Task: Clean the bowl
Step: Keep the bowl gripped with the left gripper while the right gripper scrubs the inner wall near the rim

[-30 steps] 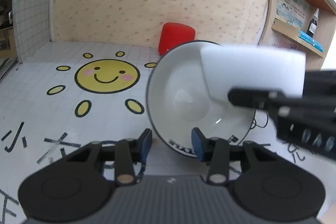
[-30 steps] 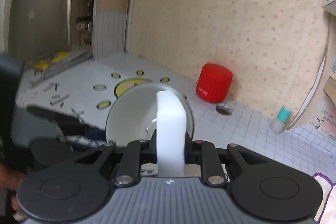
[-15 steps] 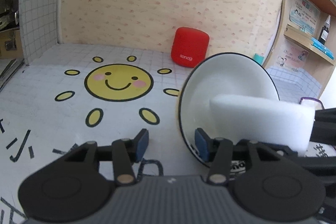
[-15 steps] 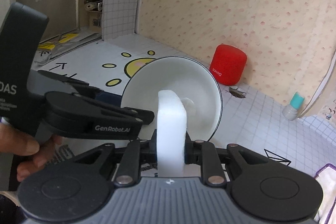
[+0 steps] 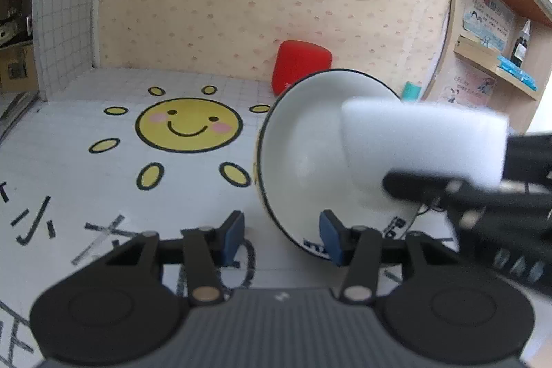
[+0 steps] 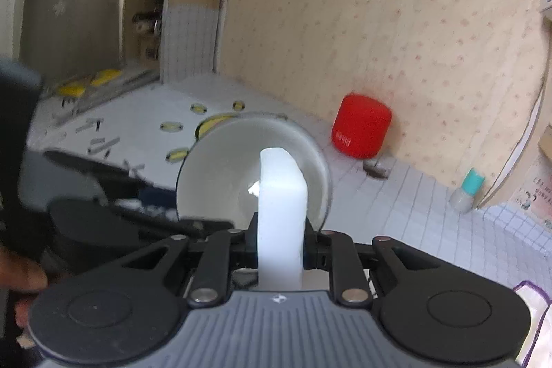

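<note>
While the bowl (image 5: pixel 303 157) stands tipped on its edge in front of the red speaker (image 5: pixel 300 64), the wiping step seems under way: the right gripper (image 6: pixel 281 247) is clamped on a white sponge (image 6: pixel 281 212) pressed into the hollow. The left gripper (image 5: pixel 283 230) looks fairly wide, its right pad against the bowl's lower rim, though whether it truly pinches the rim I cannot tell. Next comes sweeping the sponge around the inner wall.

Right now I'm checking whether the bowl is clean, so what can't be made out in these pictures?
- Left wrist view: the sponge is motion-blurred and covers the right of the bowl.
- Right wrist view: the whole frame is blurred; the sponge hides the bowl's centre.
- Whether the sponge touches the bowl: unclear.
- Whether the left gripper grips the rim: unclear.
</note>
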Available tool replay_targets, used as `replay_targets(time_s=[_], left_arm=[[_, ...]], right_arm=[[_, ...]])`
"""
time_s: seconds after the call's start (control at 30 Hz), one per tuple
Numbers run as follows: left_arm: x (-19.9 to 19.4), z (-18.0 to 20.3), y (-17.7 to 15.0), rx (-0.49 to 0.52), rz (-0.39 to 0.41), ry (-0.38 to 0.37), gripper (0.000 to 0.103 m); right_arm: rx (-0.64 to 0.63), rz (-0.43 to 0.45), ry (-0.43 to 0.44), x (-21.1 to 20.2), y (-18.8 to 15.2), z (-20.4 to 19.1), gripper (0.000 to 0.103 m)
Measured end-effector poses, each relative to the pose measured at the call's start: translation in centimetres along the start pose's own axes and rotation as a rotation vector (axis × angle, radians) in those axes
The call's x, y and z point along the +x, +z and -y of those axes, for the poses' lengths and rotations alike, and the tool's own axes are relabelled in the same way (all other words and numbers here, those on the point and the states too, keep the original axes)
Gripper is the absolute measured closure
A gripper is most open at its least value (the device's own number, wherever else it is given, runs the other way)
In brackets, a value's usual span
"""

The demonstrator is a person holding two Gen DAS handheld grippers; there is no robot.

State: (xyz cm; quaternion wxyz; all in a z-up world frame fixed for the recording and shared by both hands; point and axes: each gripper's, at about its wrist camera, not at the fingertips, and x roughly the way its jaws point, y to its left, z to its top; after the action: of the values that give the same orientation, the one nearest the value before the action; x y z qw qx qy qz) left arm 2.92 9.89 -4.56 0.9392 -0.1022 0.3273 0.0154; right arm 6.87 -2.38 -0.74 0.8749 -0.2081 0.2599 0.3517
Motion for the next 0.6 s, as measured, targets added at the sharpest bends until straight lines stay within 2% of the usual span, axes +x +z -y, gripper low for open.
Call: replay_targets(time_s=[0.13, 0.33, 0.47, 0.6], left_arm=[[0.0, -0.2, 0.2, -0.014, -0.008, -0.01, 0.058], [-0.1, 0.0, 0.0, -0.006, -0.011, 0.001, 0.058], [-0.1, -0.5, 0.3, -0.041, -0.018, -0.018, 0.056], [0.3, -0.7, 0.7, -0.037, -0.014, 0.007, 0.052]], right_arm=[[-0.015, -0.017, 0.003, 0.2, 0.0, 0.0, 0.084], [-0.011, 0.048, -0.037, -0.8, 1.4, 0.4, 0.084], [-0.031, 0.001, -0.043, 0.1, 0.6, 0.0, 0.084], [-0.047, -0.032, -0.018, 0.8, 0.0, -0.4, 0.084]])
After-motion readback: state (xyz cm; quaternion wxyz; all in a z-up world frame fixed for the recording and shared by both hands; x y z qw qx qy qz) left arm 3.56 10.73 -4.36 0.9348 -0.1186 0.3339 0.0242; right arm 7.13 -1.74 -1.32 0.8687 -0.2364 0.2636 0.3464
